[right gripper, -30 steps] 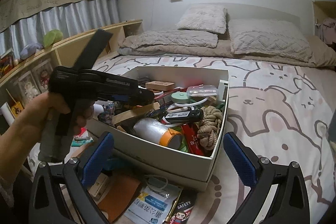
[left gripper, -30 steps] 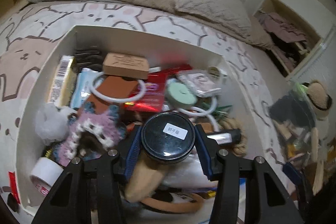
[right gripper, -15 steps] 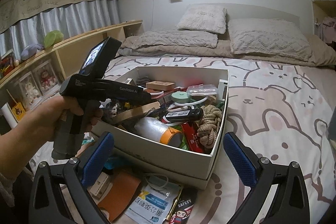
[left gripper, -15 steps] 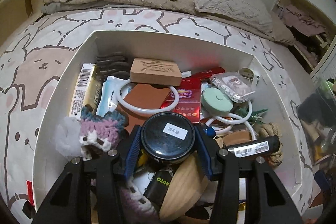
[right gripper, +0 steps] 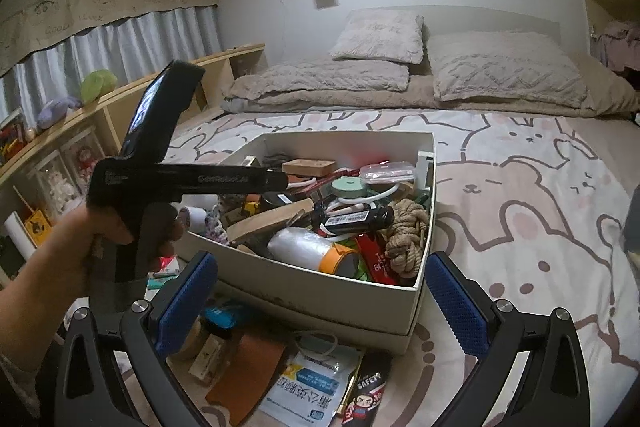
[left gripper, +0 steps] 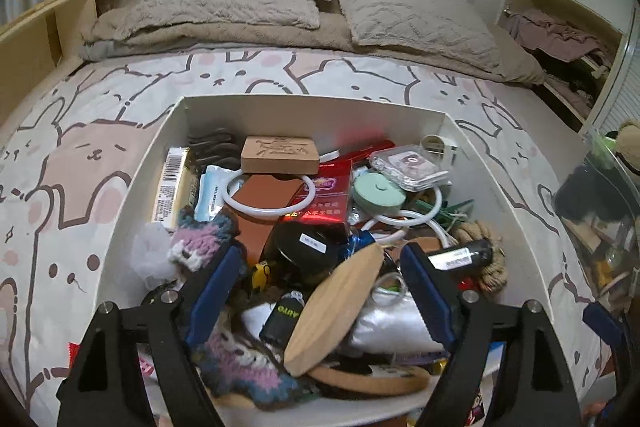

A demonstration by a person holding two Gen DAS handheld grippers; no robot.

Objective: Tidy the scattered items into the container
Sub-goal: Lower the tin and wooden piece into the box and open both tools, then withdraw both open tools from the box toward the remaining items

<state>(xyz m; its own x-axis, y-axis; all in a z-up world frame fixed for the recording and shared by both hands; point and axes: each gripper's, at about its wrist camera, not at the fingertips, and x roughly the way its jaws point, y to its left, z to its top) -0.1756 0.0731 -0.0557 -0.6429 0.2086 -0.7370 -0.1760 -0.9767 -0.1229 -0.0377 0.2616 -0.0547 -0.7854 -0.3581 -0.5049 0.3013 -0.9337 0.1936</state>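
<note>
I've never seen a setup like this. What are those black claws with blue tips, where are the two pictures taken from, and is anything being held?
No robot here: a person holds a two-finger gripper in each hand, each with a camera looking along its fingers. The left camera looks down into a white box on the bed, crowded with odds and ends. The left gripper is opening; a black round tin lies loose in the pile beyond its pads. The right camera sees that box from the side, plus the hand holding the left gripper. The right gripper is open and empty, above packets still outside the box.
</note>
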